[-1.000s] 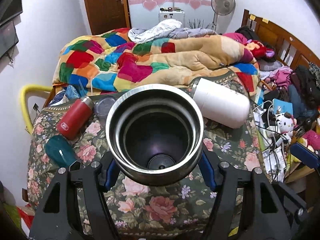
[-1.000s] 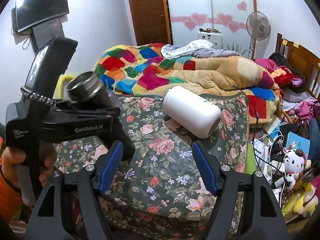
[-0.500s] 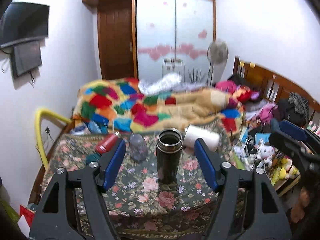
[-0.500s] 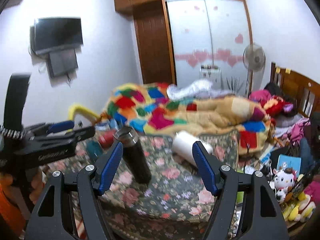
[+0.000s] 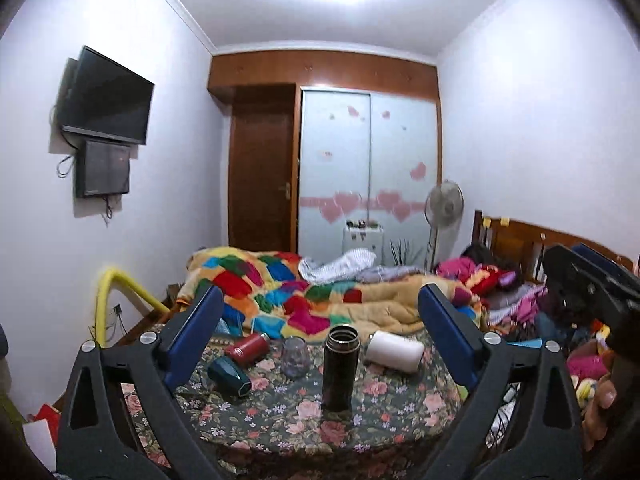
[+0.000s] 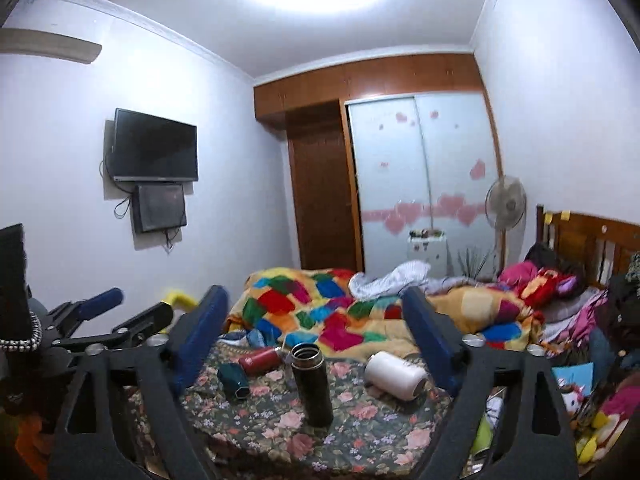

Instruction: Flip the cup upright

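Observation:
A tall black steel cup (image 5: 339,364) stands upright, mouth up, on the floral-covered table (image 5: 392,412); it also shows in the right wrist view (image 6: 312,384). My left gripper (image 5: 320,344) is open and empty, raised well back from the cup. My right gripper (image 6: 314,340) is open and empty, also far back and high. The left gripper's body shows at the left of the right wrist view (image 6: 100,324). A white cup (image 5: 395,351) lies on its side right of the black cup.
On the table lie a red bottle (image 5: 247,349), a dark teal cup (image 5: 230,376) and an upside-down clear glass (image 5: 295,357). Behind is a bed with a patchwork quilt (image 5: 288,296). Clutter and toys (image 6: 592,408) sit at the right.
The left gripper let go of the black cup, which now stands upright on the table. Both grippers pulled back and rose far from the table.

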The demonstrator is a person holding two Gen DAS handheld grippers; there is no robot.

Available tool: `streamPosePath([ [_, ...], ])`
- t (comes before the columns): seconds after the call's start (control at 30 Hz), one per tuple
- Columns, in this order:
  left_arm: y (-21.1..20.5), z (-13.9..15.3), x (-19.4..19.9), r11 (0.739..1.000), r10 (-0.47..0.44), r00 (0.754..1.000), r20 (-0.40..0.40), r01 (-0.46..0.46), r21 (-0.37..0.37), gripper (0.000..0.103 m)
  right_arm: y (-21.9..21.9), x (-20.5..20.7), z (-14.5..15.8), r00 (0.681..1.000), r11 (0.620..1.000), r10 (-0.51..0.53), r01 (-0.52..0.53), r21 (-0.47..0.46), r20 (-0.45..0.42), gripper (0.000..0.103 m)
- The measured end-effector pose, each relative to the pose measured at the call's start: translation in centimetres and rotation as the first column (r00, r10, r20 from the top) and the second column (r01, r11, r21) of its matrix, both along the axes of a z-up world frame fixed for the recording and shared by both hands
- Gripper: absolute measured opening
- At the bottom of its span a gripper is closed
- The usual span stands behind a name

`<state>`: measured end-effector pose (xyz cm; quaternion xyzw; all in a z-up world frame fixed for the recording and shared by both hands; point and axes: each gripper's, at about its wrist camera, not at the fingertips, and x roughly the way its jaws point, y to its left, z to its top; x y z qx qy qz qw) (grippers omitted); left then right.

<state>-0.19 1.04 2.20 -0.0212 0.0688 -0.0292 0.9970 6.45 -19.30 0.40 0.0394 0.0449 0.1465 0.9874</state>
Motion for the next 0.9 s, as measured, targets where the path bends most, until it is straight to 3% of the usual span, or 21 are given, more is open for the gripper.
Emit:
streamPosePath([
  [0.03,0.1,0.0,-0.4,1.0,0.004,1.0,0.01,-0.004,-0.005,0.102,0.1,-0.3,-0.1,1.0,1.0,-0.013,0.013,-0.002,0.014,0.103],
  [0.43,0.0,-0.4,-2.4,0.999,0.036,0.999,0.031,-0.035,-0.012,0.102,1.5,-0.3,-1.1,1.0,0.998,-0.013,0.014,-0.063,0.018,0.103],
  [0.9,-0.4,-0.5,-2.3,0.999,0.046,0.998,0.037,-0.046,0.006,0.102,0.6,-1.6,-1.4,1.0,0.999,-0.008,0.008,-0.052,0.002,0.103],
])
